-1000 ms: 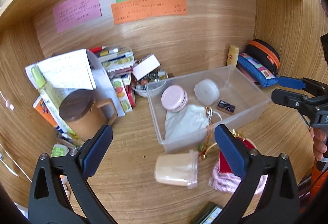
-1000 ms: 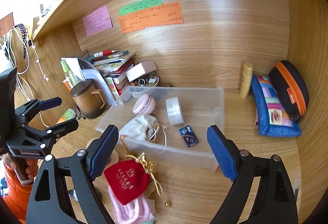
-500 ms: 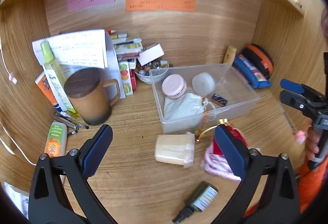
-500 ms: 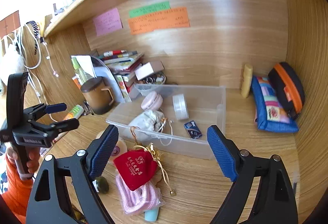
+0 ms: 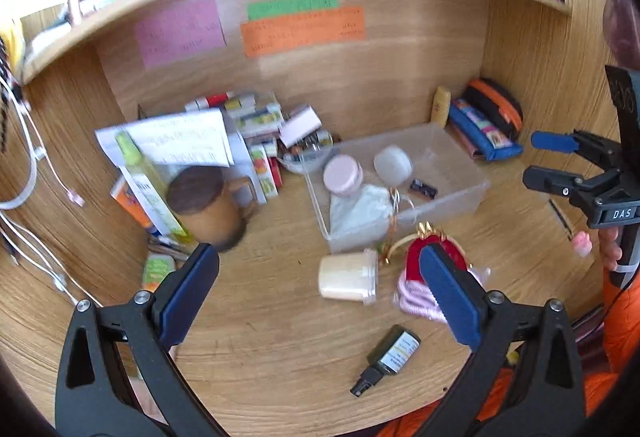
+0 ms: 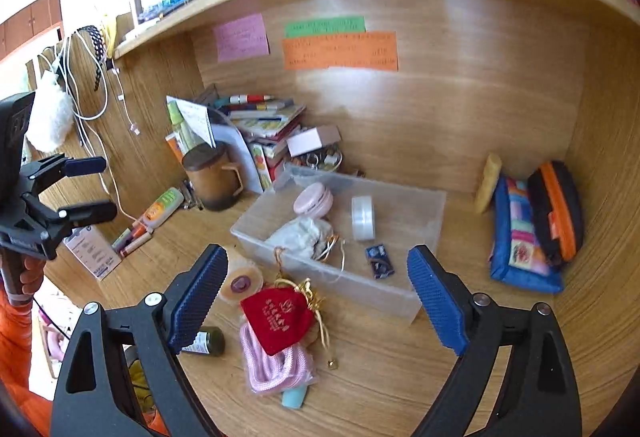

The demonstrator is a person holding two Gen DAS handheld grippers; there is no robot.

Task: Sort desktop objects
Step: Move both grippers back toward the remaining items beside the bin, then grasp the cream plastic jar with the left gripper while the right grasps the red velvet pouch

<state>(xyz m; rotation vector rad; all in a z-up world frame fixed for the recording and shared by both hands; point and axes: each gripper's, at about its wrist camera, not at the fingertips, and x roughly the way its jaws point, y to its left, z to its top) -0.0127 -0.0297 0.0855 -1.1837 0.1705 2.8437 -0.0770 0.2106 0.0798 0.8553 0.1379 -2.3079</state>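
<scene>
A clear plastic bin point(image 5: 460, 193) point(image 6: 424, 213) sits mid-desk and holds a pink round case point(image 5: 343, 175), a clear round case point(image 5: 393, 165), a white pouch point(image 5: 358, 211) and a small dark card point(image 6: 379, 260). In front of it lie a cream jar on its side point(image 5: 349, 277), a red pouch point(image 6: 278, 317) on a pink cord point(image 6: 276, 367), and a dark dropper bottle point(image 5: 386, 359). My left gripper point(image 5: 320, 297) is open and empty above the desk's front. My right gripper point(image 6: 316, 297) is open and empty above the red pouch.
A brown lidded mug point(image 5: 208, 205), a green spray bottle point(image 5: 148, 185), papers and stacked books point(image 5: 256, 129) crowd the back left. A blue pencil case point(image 6: 520, 237) and black-orange pouch point(image 6: 556, 209) lie at the right wall. Cables point(image 6: 92, 85) hang at left.
Both grippers have pulled back and up from the bin, so more of the desk front and the upper shelf shows. Both stay open and empty. Nothing on the desk has moved.
</scene>
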